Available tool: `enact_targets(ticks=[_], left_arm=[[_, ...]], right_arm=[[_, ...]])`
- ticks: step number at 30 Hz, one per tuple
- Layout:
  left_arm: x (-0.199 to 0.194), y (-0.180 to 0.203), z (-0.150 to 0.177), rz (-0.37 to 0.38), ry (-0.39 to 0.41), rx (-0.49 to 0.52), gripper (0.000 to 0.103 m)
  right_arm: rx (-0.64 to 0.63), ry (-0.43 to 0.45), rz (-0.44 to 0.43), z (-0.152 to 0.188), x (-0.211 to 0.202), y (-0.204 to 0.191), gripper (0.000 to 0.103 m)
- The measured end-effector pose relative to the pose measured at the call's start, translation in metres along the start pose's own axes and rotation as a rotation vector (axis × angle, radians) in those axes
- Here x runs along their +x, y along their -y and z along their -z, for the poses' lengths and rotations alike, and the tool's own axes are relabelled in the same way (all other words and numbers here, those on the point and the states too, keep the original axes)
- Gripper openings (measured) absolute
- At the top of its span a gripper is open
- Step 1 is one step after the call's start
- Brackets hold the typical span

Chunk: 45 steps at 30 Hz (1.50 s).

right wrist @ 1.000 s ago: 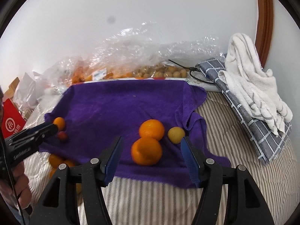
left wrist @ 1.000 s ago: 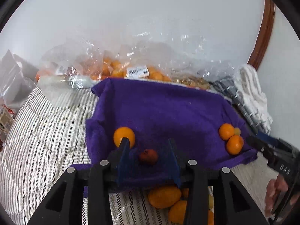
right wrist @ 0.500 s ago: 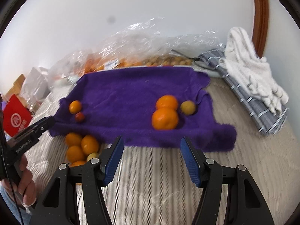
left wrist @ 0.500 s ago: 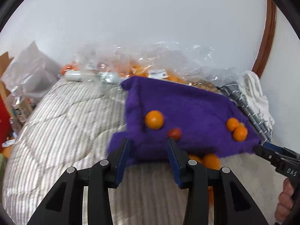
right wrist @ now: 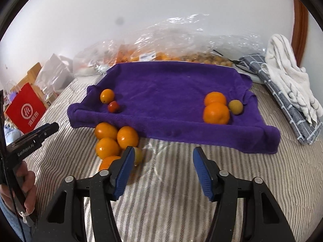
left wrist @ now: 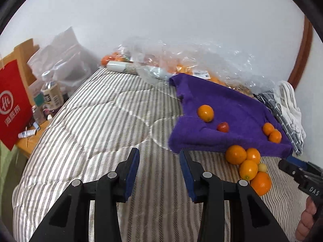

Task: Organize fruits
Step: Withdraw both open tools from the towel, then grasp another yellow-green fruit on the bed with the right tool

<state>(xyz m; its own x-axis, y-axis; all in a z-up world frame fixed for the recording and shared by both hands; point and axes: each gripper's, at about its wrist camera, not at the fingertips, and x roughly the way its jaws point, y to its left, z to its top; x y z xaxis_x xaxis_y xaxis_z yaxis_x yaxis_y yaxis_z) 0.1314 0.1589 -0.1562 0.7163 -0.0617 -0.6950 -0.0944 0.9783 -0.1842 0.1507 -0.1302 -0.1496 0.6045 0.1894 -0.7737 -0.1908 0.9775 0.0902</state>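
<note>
Both your claws hang empty over bare striped quilt [right wrist: 181,181]: left claw [left wrist: 159,173] apart, right claw [right wrist: 163,171] closing, near the purple towel's [right wrist: 171,92] front edge.

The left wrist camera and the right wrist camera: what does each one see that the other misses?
Only the left wrist view shows a plastic bottle on a side table, and the left gripper's own empty jaws. Only the right wrist view shows the pale yellow fruit beside two oranges, and the right gripper's jaws closing on nothing. Both show the purple towel, the small red fruit on it, and the loose pile of oranges off its edge.
</note>
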Motion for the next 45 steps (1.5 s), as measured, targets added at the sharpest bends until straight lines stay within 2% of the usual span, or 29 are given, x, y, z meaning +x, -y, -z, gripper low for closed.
enact_targets(ticks=[4,7,14,17,20,21,34,45], left_arm=[[0.005,0.000,0.002,0.009,-0.035,0.003,0.039],[0.008,0.009,0.005,0.030,-0.058,0.044,0.039],[0.008,0.015,0.008,0.047,-0.073,0.071,0.039],[0.010,0.014,0.008,0.059,-0.083,0.062,0.039],[0.010,0.015,0.009,0.062,-0.089,0.064,0.039],[0.010,0.015,0.009,0.063,-0.091,0.067,0.039],[0.008,0.020,0.011,0.093,-0.096,0.085,0.039],[0.009,0.027,0.013,0.139,-0.120,0.108,0.039]], right_arm=[[0.007,-0.021,-0.046,-0.002,0.007,-0.006,0.052],[0.008,-0.033,-0.084,-0.003,0.012,-0.010,0.051],[0.028,-0.096,-0.124,-0.004,0.030,-0.012,0.043],[0.054,-0.120,-0.160,-0.006,0.036,-0.009,0.035],[0.076,-0.138,-0.207,-0.008,0.039,-0.007,0.022],[0.081,-0.139,-0.221,-0.008,0.039,-0.006,0.021],[0.066,-0.065,-0.035,-0.003,0.019,0.031,0.021],[0.015,-0.070,-0.024,0.003,0.022,0.032,0.021]])
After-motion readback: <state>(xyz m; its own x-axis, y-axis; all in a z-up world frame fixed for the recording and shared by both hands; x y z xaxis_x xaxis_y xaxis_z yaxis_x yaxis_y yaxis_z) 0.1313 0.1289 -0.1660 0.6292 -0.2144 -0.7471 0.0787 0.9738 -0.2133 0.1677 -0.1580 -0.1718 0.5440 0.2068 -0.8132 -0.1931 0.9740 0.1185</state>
